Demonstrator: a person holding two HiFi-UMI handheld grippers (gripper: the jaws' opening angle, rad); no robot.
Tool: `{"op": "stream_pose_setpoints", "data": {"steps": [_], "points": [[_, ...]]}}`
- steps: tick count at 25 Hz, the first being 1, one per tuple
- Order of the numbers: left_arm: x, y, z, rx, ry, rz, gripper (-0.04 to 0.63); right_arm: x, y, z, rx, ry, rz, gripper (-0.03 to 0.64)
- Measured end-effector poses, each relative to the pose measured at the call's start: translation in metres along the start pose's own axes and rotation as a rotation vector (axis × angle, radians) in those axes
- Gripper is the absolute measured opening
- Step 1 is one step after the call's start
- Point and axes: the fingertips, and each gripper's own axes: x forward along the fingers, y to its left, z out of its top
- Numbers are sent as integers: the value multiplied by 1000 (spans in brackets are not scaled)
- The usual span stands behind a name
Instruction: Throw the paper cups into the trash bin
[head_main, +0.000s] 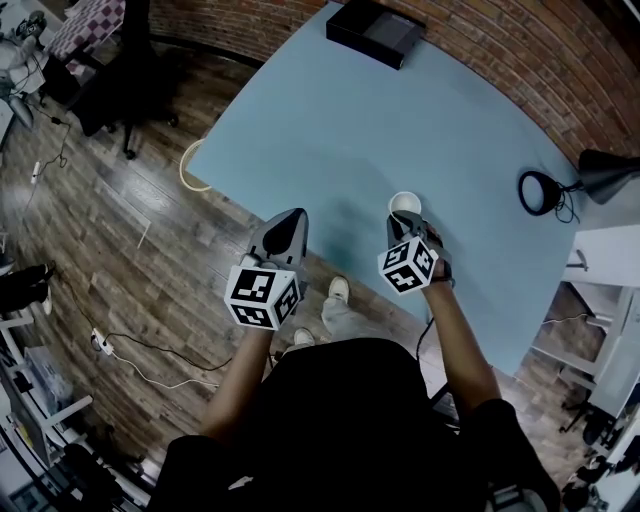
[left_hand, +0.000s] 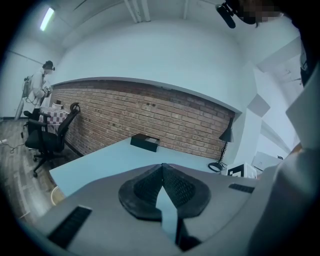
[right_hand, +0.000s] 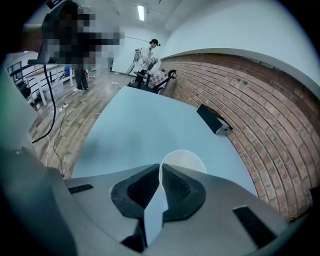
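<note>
1. The paper cup (head_main: 405, 204) stands upright, mouth up, near the front edge of the blue table (head_main: 350, 130).
2. The right gripper (head_main: 405, 224) has its jaws closed on the cup's near rim, pinching the thin wall.
3. The left gripper (head_main: 286, 226) is held at the table's edge, left of the cup and apart from it, its jaws closed on nothing.
4. A black box (head_main: 375, 30) lies at the far end by the brick wall.
5. A black lamp (head_main: 545, 190) stands on the table to the right.
6. A pale round rim (head_main: 188, 165) shows on the wooden floor at the table's left edge.
</note>
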Motion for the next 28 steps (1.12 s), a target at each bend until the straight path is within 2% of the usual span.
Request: {"op": "stream_pose_setpoints", "data": {"steps": [9,15,19,25,28], "points": [[6,0,2,-5,-12,46,8,-6,-20,15,58,-81,-1,21],[6,2,14,10,-31,98,8,-9,-26,36,82,-154,44,20],[-2,6,21,22,-35,139,8,-13,-24,62,97,-220,74,20],[-17,21,31,17,-51,204,8,-22,-20,109,235,-340,158,20],[-25,27,39,24,-62,222,8,-29,-21,138,267,-406,182,20]]}}
